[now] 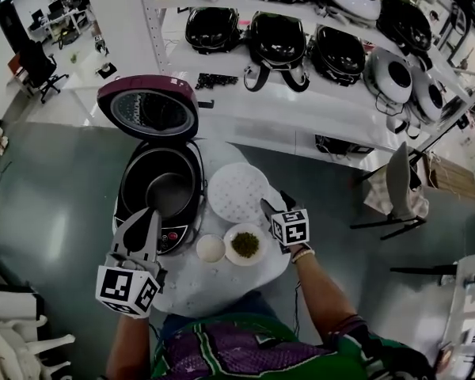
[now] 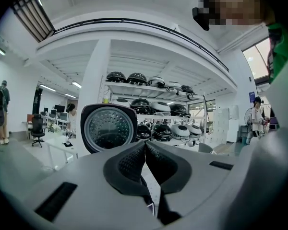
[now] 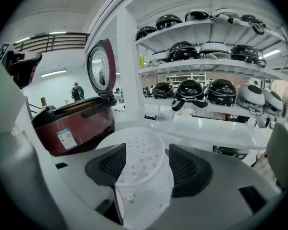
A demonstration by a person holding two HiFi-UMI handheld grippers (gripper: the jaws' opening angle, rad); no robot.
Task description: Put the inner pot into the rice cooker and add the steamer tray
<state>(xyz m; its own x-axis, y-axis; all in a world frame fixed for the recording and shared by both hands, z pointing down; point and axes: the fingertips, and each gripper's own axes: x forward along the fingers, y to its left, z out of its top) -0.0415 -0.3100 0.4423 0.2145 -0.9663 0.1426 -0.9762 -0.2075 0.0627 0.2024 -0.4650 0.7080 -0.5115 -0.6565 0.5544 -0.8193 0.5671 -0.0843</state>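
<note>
The rice cooker (image 1: 134, 182) stands open on the small white table, its maroon lid (image 1: 148, 107) tipped back. The metal inner pot (image 1: 169, 193) sits inside it. A white perforated steamer tray (image 1: 237, 191) lies flat on the table just right of the cooker. My right gripper (image 1: 274, 205) is at the tray's near right edge, open; in the right gripper view the tray (image 3: 140, 150) shows in the gap between its jaws (image 3: 145, 166), with the pads clear of it. My left gripper (image 1: 147, 217) is shut and empty at the cooker's front left, facing the lid (image 2: 109, 127).
Two small bowls stand in front of the tray: one with white rice (image 1: 210, 248), one with green grains (image 1: 245, 245). Behind the table, white shelves (image 1: 301, 93) carry several other rice cookers. A chair (image 1: 400, 184) stands at the right on the grey floor.
</note>
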